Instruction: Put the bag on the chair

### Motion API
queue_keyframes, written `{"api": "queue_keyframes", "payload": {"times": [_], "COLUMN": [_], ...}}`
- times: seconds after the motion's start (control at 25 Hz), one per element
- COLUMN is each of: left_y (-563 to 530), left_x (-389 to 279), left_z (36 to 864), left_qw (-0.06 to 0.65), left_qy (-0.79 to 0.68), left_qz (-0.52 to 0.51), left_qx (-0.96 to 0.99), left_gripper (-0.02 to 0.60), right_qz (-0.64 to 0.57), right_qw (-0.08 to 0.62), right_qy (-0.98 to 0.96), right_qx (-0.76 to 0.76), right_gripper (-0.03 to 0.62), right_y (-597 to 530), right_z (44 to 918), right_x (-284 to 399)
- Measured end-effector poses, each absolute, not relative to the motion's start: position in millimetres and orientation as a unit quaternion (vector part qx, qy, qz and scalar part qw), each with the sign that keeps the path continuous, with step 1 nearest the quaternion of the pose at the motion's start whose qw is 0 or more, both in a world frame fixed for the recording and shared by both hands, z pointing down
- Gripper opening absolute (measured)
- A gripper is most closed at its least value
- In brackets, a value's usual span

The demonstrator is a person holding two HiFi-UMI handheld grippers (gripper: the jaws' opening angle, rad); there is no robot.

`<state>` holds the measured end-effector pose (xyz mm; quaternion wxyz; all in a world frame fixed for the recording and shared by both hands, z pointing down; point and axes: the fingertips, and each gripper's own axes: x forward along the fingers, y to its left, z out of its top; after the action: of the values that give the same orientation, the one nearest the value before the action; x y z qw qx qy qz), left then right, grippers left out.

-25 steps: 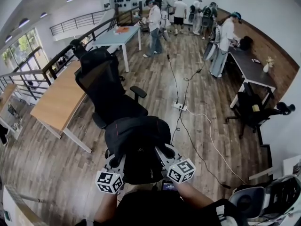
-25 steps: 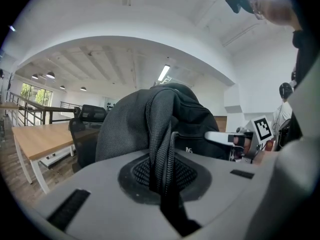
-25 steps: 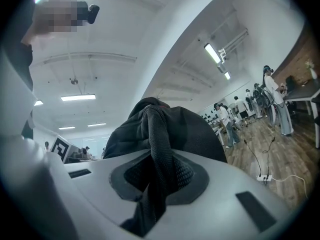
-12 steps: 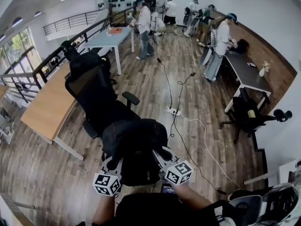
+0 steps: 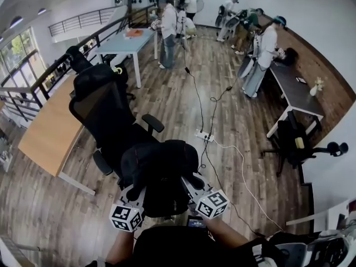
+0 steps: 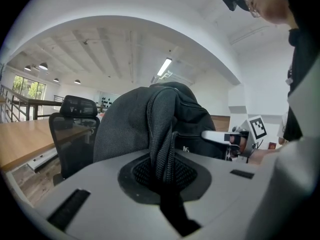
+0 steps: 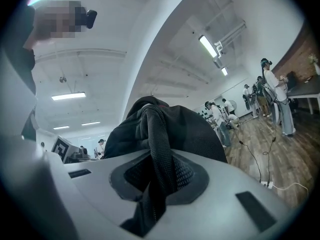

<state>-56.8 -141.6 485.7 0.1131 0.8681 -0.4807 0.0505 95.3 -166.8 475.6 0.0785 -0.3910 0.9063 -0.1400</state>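
The bag [image 5: 160, 168] sits at the lower centre of the head view. The left gripper [image 5: 133, 193] is at its lower left and the right gripper [image 5: 193, 187] at its lower right, each with a strap of the bag between its jaws. The chair [image 5: 108, 118] stands just behind the bag, toward the upper left. A long table [image 5: 47, 132] lies left of the chair. A power strip [image 5: 201, 136] lies on the floor to the chair's right. At the right edge a desk [image 5: 297, 88] runs along the wall, with a second chair [image 5: 295, 143] below it. People [image 5: 168, 24] stand along the top.

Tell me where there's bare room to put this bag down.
The chair seat behind the bag looks bare, as does the wooden desk beside it. Cables cross the floor right of it; people crowd the far end.
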Motion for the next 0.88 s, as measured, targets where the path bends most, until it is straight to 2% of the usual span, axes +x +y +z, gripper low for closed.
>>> {"api": "queue_keyframes", "payload": {"times": [0.48, 0.88], "left_y": [-232.1, -288.9], "left_x": [-78.9, -87.7], "left_z": [479.7, 496.8], "left_qw": [0.102, 0.12], "left_qy": [-0.489, -0.515], "left_qz": [0.049, 0.054], "left_qx": [0.865, 0.847], "left_gripper": [0.023, 0.023], "right_qz": [-0.124, -0.13], "right_qw": [0.072, 0.052], "right_qy": [0.912, 0.923], "right_qx": [-0.384, -0.358], "right_gripper": [0.064, 0.066], "right_y": [-263.9, -329.2], "right_z": [467.5, 484.0], "right_x": [73.3, 61.7]}}
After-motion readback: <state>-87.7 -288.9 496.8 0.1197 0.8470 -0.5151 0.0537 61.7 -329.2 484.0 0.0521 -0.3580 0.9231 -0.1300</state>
